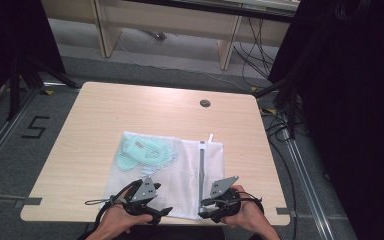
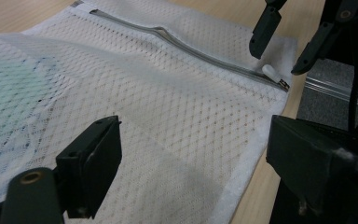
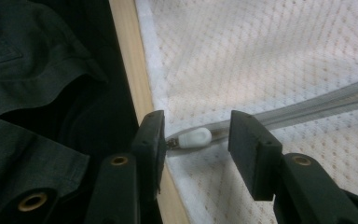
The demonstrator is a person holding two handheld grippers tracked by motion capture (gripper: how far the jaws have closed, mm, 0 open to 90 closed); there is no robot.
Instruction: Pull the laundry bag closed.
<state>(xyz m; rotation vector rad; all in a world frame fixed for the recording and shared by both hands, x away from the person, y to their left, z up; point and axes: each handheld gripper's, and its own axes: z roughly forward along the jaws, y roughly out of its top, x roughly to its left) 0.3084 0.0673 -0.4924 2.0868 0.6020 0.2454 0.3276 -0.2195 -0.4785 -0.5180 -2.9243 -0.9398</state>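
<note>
A white mesh laundry bag lies flat on the near part of the wooden table, with a mint-green garment inside its far left corner. A grey zipper runs along the bag's right side to the near edge. My right gripper stands open at that near end, with the white zipper pull lying between its jaws and a gap left at the right jaw. The left gripper hovers wide open just above the mesh, nothing in it. From there the right gripper and the pull show farther off.
The bag's near hem reaches the table's front edge, close to the person's dark clothing. A round cable grommet sits at the table's far side. Dark stands and cables crowd the floor to the right.
</note>
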